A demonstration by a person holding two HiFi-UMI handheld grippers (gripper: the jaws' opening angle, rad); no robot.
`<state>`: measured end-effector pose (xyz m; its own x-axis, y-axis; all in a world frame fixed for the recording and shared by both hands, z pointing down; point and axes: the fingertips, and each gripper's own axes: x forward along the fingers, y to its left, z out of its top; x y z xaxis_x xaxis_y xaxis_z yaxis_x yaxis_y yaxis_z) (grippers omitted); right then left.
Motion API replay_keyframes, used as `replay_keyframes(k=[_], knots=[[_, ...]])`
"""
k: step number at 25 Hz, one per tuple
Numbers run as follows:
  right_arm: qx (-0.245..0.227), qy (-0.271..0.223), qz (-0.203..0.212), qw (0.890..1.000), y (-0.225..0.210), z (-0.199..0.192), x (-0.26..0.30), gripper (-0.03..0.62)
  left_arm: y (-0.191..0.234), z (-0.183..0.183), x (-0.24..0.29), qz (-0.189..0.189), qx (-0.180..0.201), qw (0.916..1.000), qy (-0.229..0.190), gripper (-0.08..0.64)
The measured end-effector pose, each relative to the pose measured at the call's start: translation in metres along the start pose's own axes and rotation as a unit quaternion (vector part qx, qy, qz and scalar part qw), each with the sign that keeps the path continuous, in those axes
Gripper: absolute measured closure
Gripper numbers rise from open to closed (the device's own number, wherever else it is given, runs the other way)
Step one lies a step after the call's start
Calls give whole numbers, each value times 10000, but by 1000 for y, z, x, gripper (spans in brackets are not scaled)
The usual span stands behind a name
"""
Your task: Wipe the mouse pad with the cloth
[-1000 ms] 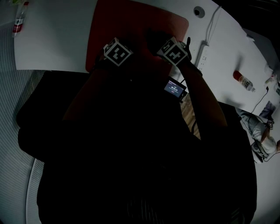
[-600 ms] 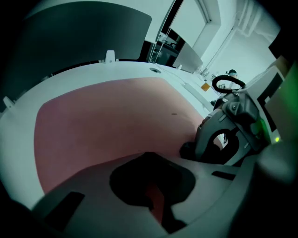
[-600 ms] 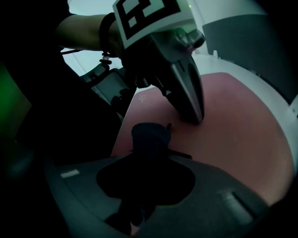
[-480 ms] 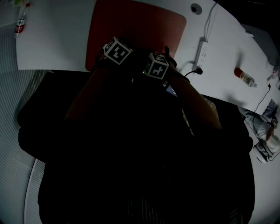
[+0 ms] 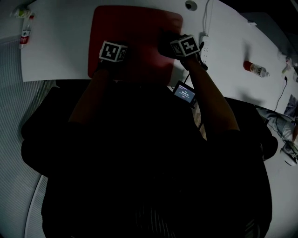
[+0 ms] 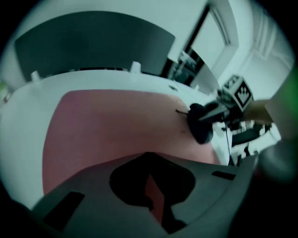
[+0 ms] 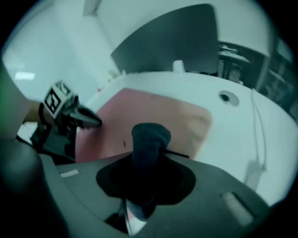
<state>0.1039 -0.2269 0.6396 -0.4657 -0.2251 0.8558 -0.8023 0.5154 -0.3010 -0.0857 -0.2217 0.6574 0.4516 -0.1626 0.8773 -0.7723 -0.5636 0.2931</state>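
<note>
The red mouse pad point(image 5: 135, 28) lies on the white table point(image 5: 56, 46), close to its near edge. My right gripper point(image 7: 146, 155) is shut on a dark bunched cloth point(image 7: 150, 139), which rests on the pad's right part point(image 7: 153, 109). From the left gripper view the cloth point(image 6: 201, 124) touches the pad point(image 6: 111, 125) near its right edge. My left gripper point(image 6: 151, 188) sits low over the pad's near left part, jaws together with nothing between them. In the head view only the marker cubes show, left point(image 5: 113, 51) and right point(image 5: 186, 46).
A white power strip point(image 5: 205, 44) with a cable lies just right of the pad. A round cable hole point(image 5: 191, 5) is behind it. One bottle point(image 5: 255, 69) lies at the far right and another point(image 5: 24, 35) at the far left. A small lit screen point(image 5: 185, 93) hangs below the table edge.
My right gripper swept the cloth left toward the left gripper, then back right and farther onto the pad. The left gripper stayed near the pad's near left edge.
</note>
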Motion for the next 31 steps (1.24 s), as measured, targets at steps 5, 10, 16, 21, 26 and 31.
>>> replay_keyframes(k=[5,10,16,21,26,31], knots=[[708,-1772,692,9792,34,45,-106,491,-33,43,-61,-460,-482,9904,-1209,560],[-133,-2687,433,9622,85,69,-228,502,-132,116,-167,-1391,55,9523,-2717,560],[-131,-3810,791,9211,129,78,-338,502,-225,160,-258,-1677,896,9046,-3816,560],[-147,-4131,1019,9049,140,53,-381,502,-276,153,-290,-1913,1304,8919,-3885,560],[-263,-4121,1158,9034,165,29,-383,502,-293,126,-312,-1851,1340,8915,-3911,560],[-320,-4035,1397,9037,198,16,-365,502,-292,90,-322,-1546,1349,9020,-3798,560]])
